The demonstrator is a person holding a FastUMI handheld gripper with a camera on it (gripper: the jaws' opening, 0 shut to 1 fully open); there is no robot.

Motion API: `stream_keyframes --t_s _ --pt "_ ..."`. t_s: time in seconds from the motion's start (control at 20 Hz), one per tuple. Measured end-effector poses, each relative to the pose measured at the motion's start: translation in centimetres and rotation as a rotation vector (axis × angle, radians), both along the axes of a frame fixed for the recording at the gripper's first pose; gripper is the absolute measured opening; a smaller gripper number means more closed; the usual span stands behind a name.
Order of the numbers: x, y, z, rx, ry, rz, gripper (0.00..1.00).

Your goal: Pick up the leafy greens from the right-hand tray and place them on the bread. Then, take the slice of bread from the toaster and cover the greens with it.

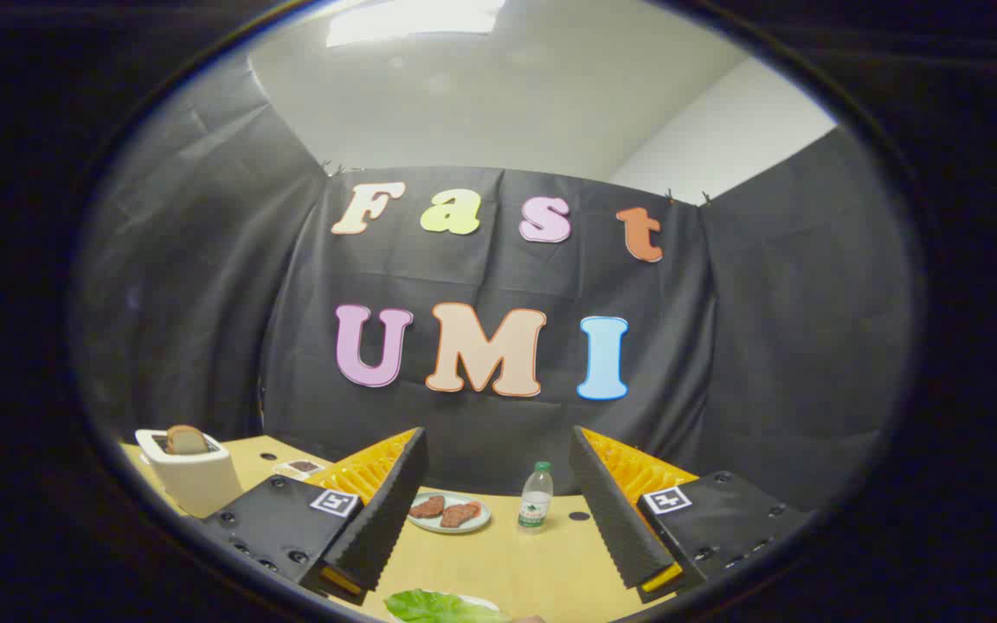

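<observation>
gripper (498, 510) fingers apart, empty; leafy greens (442, 607) between them, lying crosswise; toaster (191, 472) bread upright.

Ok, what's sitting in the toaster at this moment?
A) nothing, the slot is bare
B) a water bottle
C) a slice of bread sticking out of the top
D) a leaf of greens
C: a slice of bread pokes up out of the toaster, off beside one finger of the open tool.

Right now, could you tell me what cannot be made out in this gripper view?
- Leafy greens: cut off at the near edge, between the open gripper fingers; their tray is hardly visible.
- Bread slice in the toaster: lower part hidden inside the slot.
- Plate beyond the fingers: the two brown pieces are too small to identify.
</observation>
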State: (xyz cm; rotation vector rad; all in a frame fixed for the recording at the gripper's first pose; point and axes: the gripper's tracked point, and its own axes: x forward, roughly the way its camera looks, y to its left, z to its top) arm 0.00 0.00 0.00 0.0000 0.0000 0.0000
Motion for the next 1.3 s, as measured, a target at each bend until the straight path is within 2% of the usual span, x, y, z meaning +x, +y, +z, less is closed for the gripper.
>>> stream_keyframes --t_s 0.4,0.85,1.0,1.3 --pt "-1.6 -2.1 -3.6 -0.089 0.091 0.026 1.00" --pt "-1.5 -2.0 -1.3 -0.005 0.032 -0.003 1.00" --pt "-1.0 -0.6 -1.6 0.030 0.031 0.022 1.00" --pt "-0.1 1.5 -2.3 -0.010 0.046 0.112 1.00"
